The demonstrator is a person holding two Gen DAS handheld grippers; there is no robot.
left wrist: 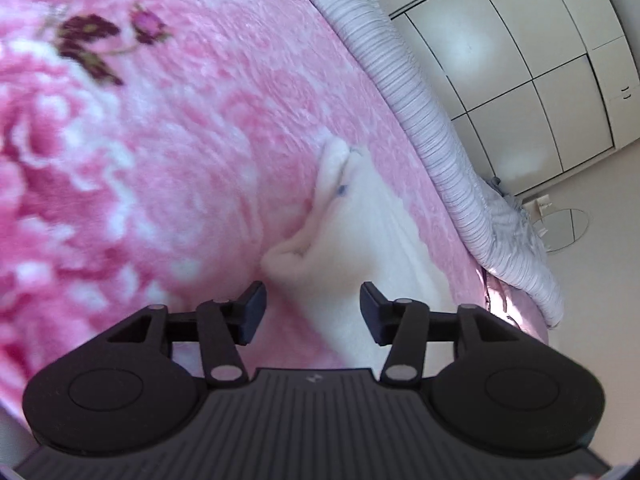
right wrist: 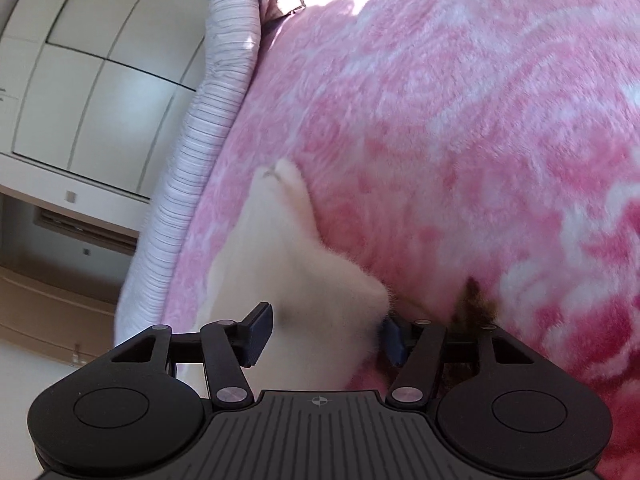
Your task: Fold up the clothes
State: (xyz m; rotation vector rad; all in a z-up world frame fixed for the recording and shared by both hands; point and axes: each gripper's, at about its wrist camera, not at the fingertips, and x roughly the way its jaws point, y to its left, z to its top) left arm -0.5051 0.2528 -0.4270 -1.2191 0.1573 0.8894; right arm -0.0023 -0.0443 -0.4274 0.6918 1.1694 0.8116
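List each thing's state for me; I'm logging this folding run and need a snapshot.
left hand-held gripper: open, holding nothing.
right hand-held gripper: open, cloth between its fingers, not clamped.
white garment: lying partly bunched on the blanket.
pink floral blanket: spread flat.
striped quilt: rolled along the blanket's edge.
wardrobe doors: shut.

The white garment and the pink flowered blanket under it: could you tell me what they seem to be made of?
White garment: apparently soft fleece or plush, matte, with fuzzy fibres along its edge. Pink flowered blanket: likely thick plush, its pile showing embossed swirls.
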